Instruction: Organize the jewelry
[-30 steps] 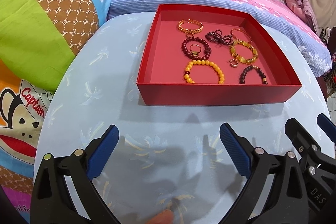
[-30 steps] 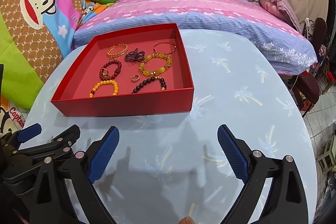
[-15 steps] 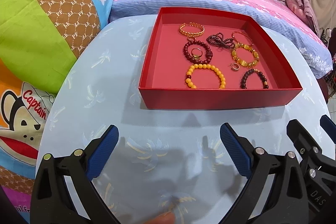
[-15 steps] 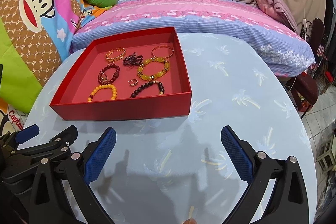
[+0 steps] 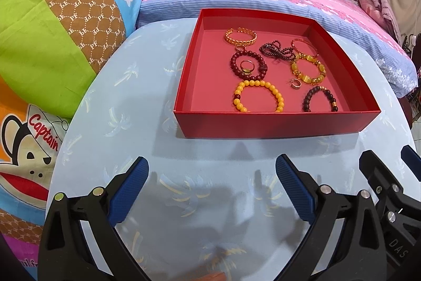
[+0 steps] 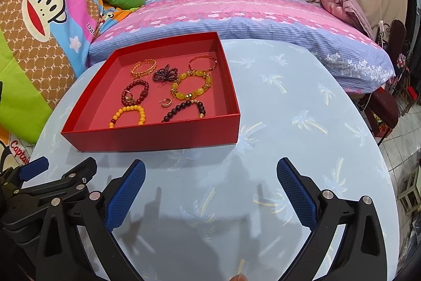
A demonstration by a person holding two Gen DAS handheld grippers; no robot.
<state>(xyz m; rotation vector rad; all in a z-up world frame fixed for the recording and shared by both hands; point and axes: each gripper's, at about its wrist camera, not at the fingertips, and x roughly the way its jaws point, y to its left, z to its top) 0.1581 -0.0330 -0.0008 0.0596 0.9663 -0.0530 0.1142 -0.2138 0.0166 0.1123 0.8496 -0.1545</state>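
Red box [image 5: 273, 123] on the table [image 5: 147, 96], toward its far side, just in front of a pink-and-blue pillow [image 6: 236, 17]. Inside, all loose on the box floor: gold cuff [image 5: 240, 36] at the back, dark bead cluster [image 5: 275, 50] beside it, thin gold bangle [image 5: 304, 46] at the back right. Maroon bracelet [image 5: 247, 65] in the middle with a ring [image 5: 247, 66] lying inside its loop. Amber bracelet [image 5: 307, 70] to the right, small hoop [image 5: 296, 83] just in front of it. Yellow bracelet [image 5: 259, 98] and black bracelet [image 5: 319, 99] nearest the front wall.

Left gripper [image 5: 211, 186] spread wide, grasping nothing, low over bare table short of the box. Right gripper [image 6: 210, 186] likewise spread and empty, to the right of the left one, box ahead and to its left.
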